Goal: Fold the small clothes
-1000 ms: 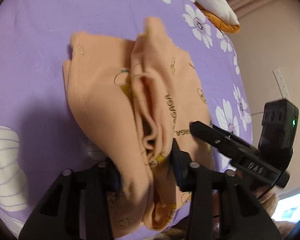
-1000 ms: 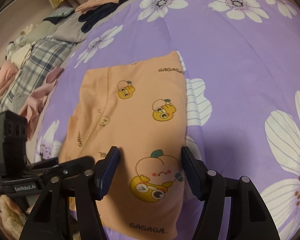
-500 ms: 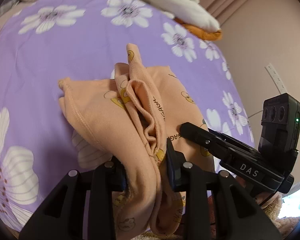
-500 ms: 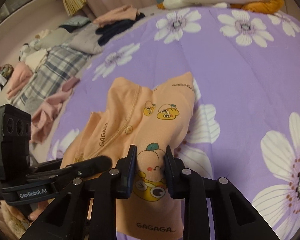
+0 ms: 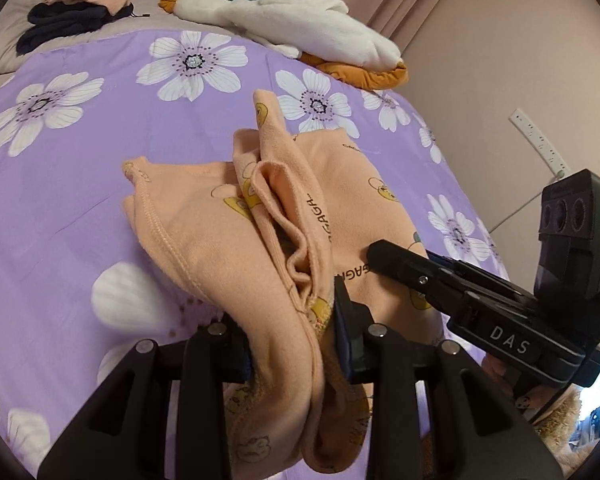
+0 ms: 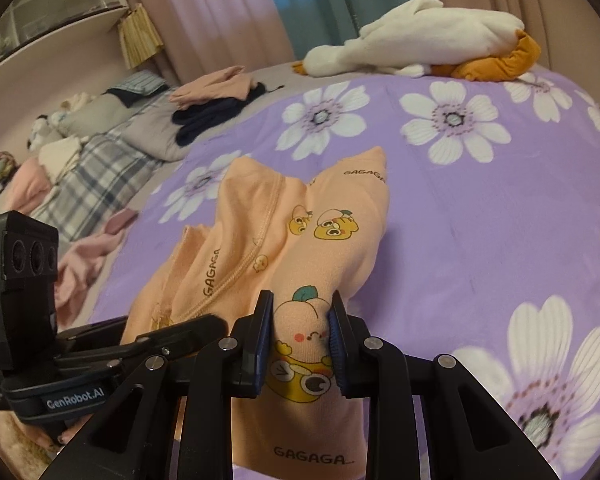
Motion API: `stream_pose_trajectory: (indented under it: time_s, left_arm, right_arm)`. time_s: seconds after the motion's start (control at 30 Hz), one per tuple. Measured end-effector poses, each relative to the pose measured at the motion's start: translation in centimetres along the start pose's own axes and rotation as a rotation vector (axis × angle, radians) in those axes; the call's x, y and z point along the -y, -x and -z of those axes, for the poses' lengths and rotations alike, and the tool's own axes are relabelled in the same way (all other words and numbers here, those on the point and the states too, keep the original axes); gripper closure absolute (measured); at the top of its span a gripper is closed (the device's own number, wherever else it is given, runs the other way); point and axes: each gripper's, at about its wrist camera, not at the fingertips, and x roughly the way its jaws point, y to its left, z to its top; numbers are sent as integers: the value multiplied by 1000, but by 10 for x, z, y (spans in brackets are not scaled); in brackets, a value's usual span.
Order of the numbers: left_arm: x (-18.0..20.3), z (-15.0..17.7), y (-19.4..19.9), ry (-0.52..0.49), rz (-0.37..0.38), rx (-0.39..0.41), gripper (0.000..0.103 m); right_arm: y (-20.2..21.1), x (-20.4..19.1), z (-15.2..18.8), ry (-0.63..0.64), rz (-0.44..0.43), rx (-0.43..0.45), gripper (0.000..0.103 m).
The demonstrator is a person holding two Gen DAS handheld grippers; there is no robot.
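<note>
Each hand-held gripper, the left [image 5: 290, 334] and the right [image 6: 300, 344], pinches a near-edge bunch of the peach printed garment [image 6: 300, 236], which trails onto the purple flowered bed [image 6: 480, 240].

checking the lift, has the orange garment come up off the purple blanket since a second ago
Yes. The garment lay flat then; now its near edge is raised off the blanket, pinched by both grippers.
</note>
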Motion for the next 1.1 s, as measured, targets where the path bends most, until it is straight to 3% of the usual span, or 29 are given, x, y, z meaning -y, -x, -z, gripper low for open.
stream_pose_trajectory:
  time_s: [0.3,0.57,0.7,0.8,0.87,0.9,0.97,1.1]
  left_arm:
    - [-22,3,-73,20,-90,-114,70]
    - [-36,12,-85,91,-119,-158,57]
    - [-29,12,-76,74,-183,-167,46]
    - [-24,10,-60,57,-212,-150,40]
    - [-20,9,-42,48,-223,-120,21]
    - [-17,7,-30,46,-226,-96,16]
    - [-14,4,-10,48,-210,-45,5]
    - [-3,1,25,49,-183,15,1]
  right_arm:
    - [-56,34,10,-53,52,-113,75]
    - [-64,44,23,-76,103,-145,74]
    - [-61,43,22,-94,117,-138,70]
    - [-54,41,19,-96,146,-140,58]
    - [-44,39,16,-91,157,-132,50]
    - [-36,37,14,-90,164,-118,47]
    - [-17,33,10,-89,166,-71,33]
    - [20,23,4,-85,186,3,22]
